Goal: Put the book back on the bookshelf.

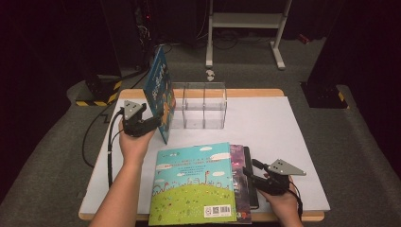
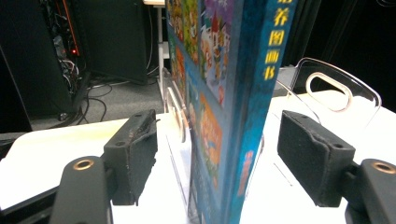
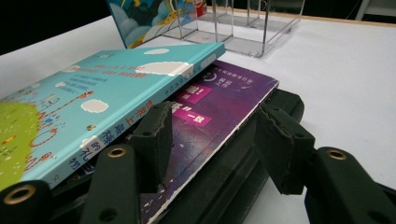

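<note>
A: White sheet over a wooden table [image 1: 293, 123], grey carpet around it, dark cabinets and a white metal stand at the back of the room.

B: And the blue book [image 1: 160, 94]?

A: It stands upright on its lower edge at the left end of the clear acrylic rack [image 1: 204, 105], against the rack's outer wall. Its long side runs up and down and it leans a little; the spine faces the left gripper [image 1: 152, 124].

B: Is that gripper clamped on it?

A: No. In the left gripper view the spine sits between the two pads with a gap on each side, so the jaws are released and touch nothing.

B: The other hand?

A: The right gripper [image 1: 250, 176] lies low at the near right, at the right edge of a flat stack: a turquoise book [image 1: 194, 182] on top, a purple book [image 3: 219, 107] beneath, a black folder [image 3: 280, 100] at the bottom. Its jaws stand apart across the purple cover's corner, not pressing on it.
</note>
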Tool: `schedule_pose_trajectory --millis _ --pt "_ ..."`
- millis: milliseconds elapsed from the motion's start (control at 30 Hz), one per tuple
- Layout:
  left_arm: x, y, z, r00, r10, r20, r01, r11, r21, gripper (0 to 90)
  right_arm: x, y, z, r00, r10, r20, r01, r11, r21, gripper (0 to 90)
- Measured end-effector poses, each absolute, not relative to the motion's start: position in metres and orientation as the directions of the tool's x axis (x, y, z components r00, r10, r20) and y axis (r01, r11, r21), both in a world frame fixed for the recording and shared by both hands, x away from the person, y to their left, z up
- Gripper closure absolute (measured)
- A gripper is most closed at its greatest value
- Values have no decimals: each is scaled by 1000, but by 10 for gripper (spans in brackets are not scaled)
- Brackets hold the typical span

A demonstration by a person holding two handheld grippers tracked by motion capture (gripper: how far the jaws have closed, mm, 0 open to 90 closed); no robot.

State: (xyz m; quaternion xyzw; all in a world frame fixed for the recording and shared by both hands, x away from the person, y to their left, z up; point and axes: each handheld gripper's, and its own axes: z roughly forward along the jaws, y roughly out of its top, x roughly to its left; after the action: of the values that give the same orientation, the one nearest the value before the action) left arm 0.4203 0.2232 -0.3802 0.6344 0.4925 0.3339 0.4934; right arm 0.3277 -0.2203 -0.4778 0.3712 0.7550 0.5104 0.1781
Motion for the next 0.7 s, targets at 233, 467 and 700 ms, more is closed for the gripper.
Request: schedule_pose_trajectory --millis 233,467,700 --pt "407 230 -384 314 948 -54 305 -47 951 266 328 -219 -478 -660 744 106 379 208 902 441" --pt "390 236 -396 344 938 -47 317 -69 946 250 328 -219 -478 -659 745 103 377 209 902 436" --pt "373 242 -416 354 932 -81 385 -67 920 228 328 -219 -477 -657 747 104 378 207 902 437"
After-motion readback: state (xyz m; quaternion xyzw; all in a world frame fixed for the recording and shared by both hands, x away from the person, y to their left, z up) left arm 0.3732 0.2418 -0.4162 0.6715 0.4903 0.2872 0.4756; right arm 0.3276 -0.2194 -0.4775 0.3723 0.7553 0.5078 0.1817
